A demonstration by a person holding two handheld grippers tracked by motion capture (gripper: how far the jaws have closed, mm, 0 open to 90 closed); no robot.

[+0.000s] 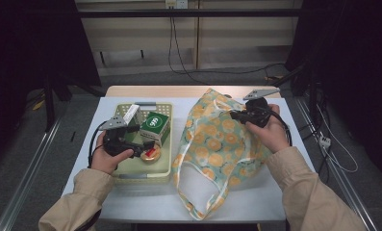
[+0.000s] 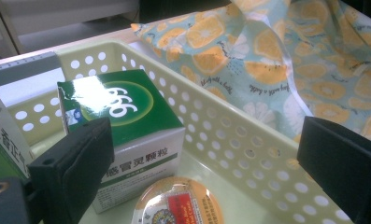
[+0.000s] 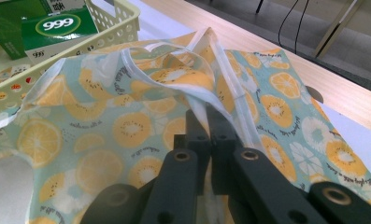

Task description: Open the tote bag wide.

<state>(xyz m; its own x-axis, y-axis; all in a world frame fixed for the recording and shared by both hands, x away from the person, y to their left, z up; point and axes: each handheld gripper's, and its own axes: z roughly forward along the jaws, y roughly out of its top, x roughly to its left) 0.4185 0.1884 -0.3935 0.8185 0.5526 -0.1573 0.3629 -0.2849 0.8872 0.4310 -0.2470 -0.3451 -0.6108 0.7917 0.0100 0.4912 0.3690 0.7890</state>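
A teal cloth bag printed with orange slices lies on the right of the table. My right gripper is shut on a fold of the bag's upper rim, with both jaws pressed together on the cloth. Inside the pale yellow-green basket, my left gripper stands wide open. Between and beyond its jaws, in the left gripper view, are a green and white box and a round orange-lidded tin. Neither jaw touches them.
A second green and white carton stands at the basket's left end. The perforated basket wall runs between the left gripper and the bag. A white mat covers the table; cables hang off the right edge.
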